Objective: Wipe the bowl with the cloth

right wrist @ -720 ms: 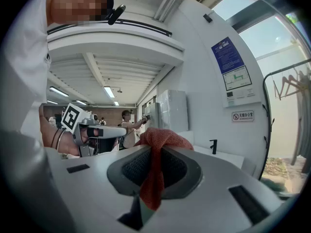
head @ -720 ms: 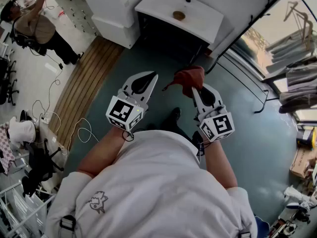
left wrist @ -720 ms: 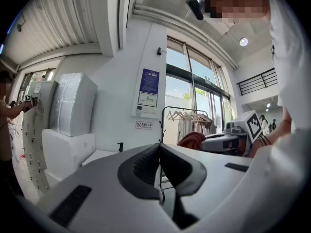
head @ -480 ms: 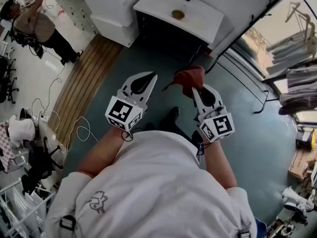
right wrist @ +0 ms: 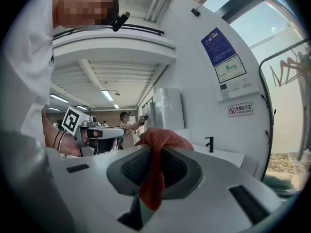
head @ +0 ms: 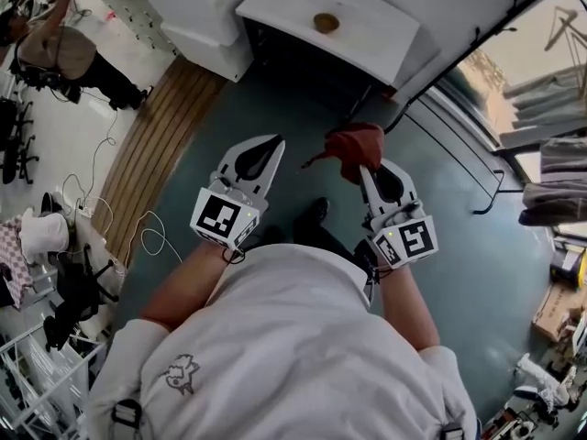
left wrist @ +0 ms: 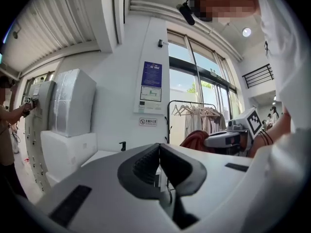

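The right gripper [head: 367,167] is still clenching the red cloth [head: 354,144]; the left gripper [head: 272,145] is staying shut, empty. Wiping is not yet beginning.

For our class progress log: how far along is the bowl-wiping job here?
Done: the cloth is picked up, clamped in the jaws of the right gripper. In hand: nothing more; the left gripper is shut and empty. Left: reaching the small brown bowl, as it seems, on the white counter ahead, and wiping it.

White counter [head: 376,39] ahead, hanging clothes [head: 555,168] at right, cables [head: 154,236] on floor.
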